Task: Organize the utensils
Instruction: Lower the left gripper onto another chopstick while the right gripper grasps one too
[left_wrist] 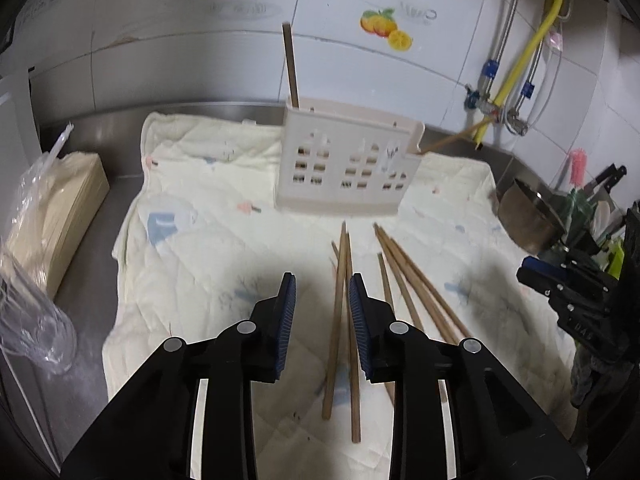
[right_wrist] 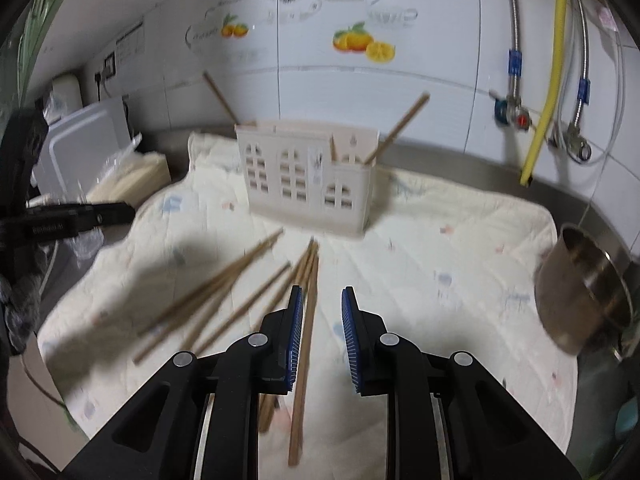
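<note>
A cream utensil holder [left_wrist: 344, 168] with window cut-outs stands on a pale quilted cloth [left_wrist: 208, 240]; one chopstick [left_wrist: 290, 66] stands upright in it and another [left_wrist: 452, 138] leans out to the right. Several wooden chopsticks [left_wrist: 340, 320] lie loose on the cloth in front of it. My left gripper [left_wrist: 322, 292] is open above them, with two chopsticks between its fingers. In the right wrist view the holder [right_wrist: 308, 180] holds leaning chopsticks [right_wrist: 400, 128]. My right gripper [right_wrist: 320, 304] is open over the loose chopsticks [right_wrist: 240, 292], one [right_wrist: 304, 360] beside its left finger.
A metal pot [right_wrist: 580, 300] lies at the cloth's right edge. A stack of cream napkins [left_wrist: 60, 208] and clear plastic wrap [left_wrist: 32, 320] sit left. Pipes and a yellow hose [left_wrist: 520, 68] run down the tiled wall. Knives and a brush [left_wrist: 580, 176] stand far right.
</note>
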